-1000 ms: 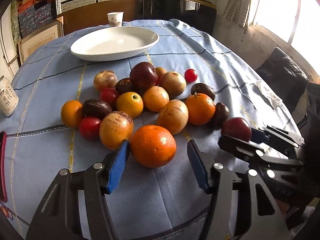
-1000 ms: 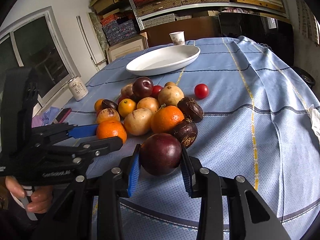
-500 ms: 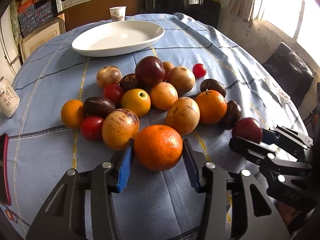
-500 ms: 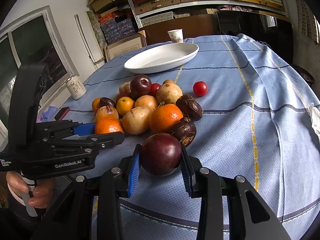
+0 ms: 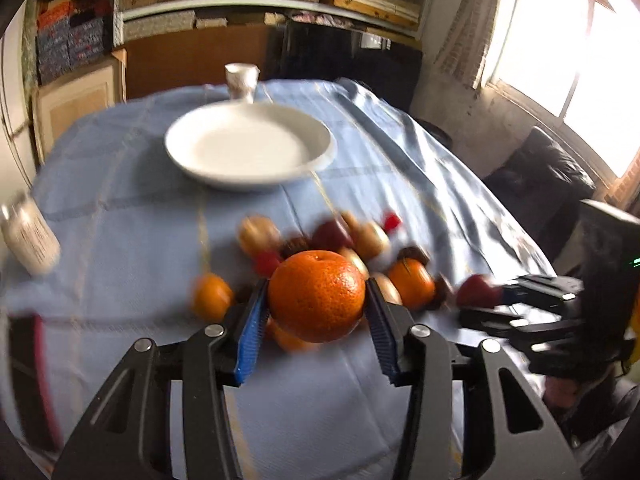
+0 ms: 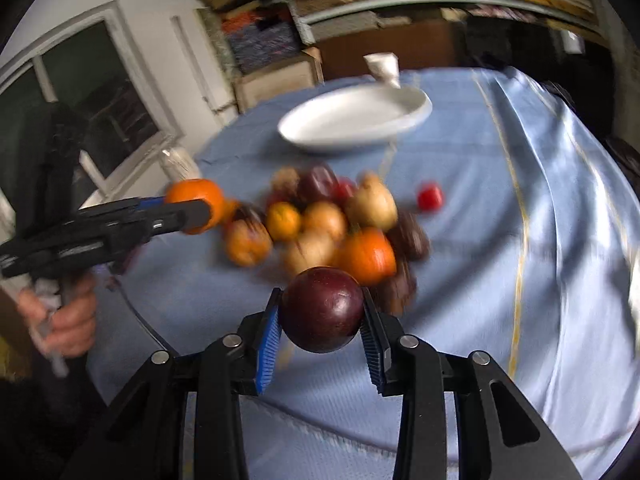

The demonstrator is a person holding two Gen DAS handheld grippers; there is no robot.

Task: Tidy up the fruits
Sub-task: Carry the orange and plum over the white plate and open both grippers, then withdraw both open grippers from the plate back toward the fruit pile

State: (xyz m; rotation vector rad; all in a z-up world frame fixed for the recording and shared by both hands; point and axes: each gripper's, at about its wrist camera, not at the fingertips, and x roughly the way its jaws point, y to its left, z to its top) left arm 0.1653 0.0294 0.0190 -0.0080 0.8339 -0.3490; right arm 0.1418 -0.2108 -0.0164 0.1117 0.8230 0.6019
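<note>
Orange (image 5: 316, 294) clamped in left gripper (image 5: 316, 312), plum (image 6: 321, 309) in right gripper (image 6: 321, 320)

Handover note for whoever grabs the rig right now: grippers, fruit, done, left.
Left gripper: shut on the orange, held clear of the cloth.
Right gripper: shut on the dark red plum, also lifted off the table.
Fruit pile: the rest of the fruit sits clustered on the blue tablecloth, with one small red tomato apart at its right.
White plate: beyond the pile, nothing on it; paper cup behind it.
Done: two fruits picked, none placed.
Left: probably carry both to the plate, release, then work through the pile.
</note>
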